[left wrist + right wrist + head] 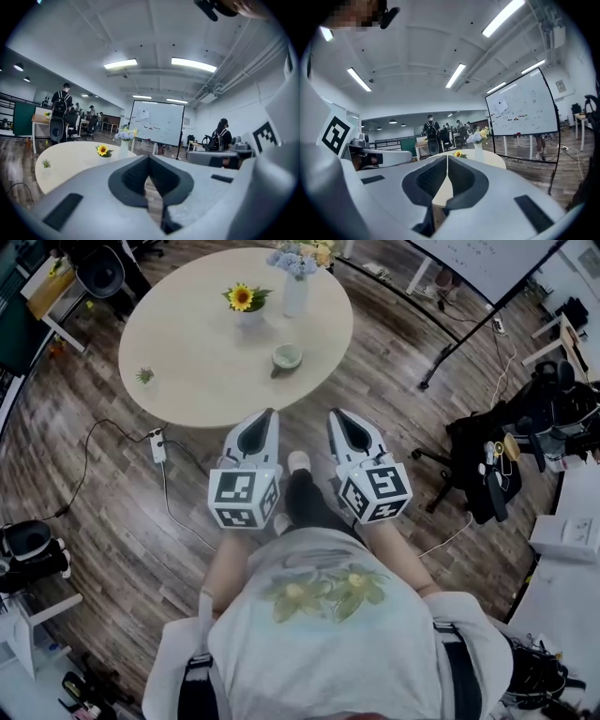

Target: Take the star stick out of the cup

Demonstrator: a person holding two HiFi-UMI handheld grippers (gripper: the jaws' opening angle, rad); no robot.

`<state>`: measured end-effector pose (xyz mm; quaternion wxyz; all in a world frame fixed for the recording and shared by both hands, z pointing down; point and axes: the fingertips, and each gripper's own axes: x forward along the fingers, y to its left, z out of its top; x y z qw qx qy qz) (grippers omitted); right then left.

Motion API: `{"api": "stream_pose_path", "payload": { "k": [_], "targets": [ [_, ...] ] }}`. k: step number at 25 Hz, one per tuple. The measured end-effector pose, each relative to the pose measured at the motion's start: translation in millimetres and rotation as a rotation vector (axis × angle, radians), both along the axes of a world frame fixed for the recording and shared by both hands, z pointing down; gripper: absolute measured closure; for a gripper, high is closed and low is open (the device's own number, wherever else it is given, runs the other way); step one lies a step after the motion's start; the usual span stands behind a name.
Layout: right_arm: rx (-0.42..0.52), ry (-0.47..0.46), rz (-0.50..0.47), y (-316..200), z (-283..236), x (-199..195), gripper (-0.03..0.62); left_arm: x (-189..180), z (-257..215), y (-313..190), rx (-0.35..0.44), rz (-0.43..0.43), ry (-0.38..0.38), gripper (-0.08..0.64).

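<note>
Holding left tongs (pixel 269 414) and right tongs (pixel 334 415) clenched and empty, off the bench (pixel 187 343), well short of the cup (pixel 287 356). Star stick not discernible at the cup from here. Presumably light, thin and stiff: pinch the shaft above the cup's rim and lift straight up, since the cup may tip.

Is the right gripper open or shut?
Shut: the right gripper has its jaws pressed together at the tips, nothing between them.

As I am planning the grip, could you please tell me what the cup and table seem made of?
The cup is probably glazed ceramic: pale green and smooth-looking. The table is perhaps laminate or painted wood: even matte cream, no grain visible.
</note>
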<state>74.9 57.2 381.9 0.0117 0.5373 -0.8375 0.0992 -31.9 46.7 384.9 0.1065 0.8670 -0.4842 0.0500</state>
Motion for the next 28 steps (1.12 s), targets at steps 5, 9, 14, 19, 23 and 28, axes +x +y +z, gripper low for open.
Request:
{"api": "stream_pose_path", "payload": {
  "k": [5,9,14,19,23,28],
  "targets": [
    [-0.038,-0.059,0.010,-12.4,4.0,5.7,0.556,7.3,4.2,-9.3,-0.012,0.032,-0.020,0.557],
    [-0.063,-0.088,0.027,-27.1,5.1,14.2,0.419,8.6,8.2,-17.5,-0.032,0.053,-0.013,0.557],
    [-0.085,-0.111,0.052,-46.6,7.5,27.4,0.376,7.3,13.2,-29.9,-0.056,0.050,0.000,0.557],
    [-0.105,-0.139,0.055,-67.1,12.1,34.8,0.374,8.6,16.9,-48.8,-0.049,0.047,-0.044,0.557],
    [-0.124,-0.154,0.057,-84.0,17.3,36.6,0.374,7.5,14.8,-65.4,-0.021,0.038,-0.069,0.557],
    [-0.152,-0.173,0.060,-112.6,26.3,38.4,0.374,4.4,17.4,-93.7,0.002,0.021,-0.126,0.557]
  ]
}}
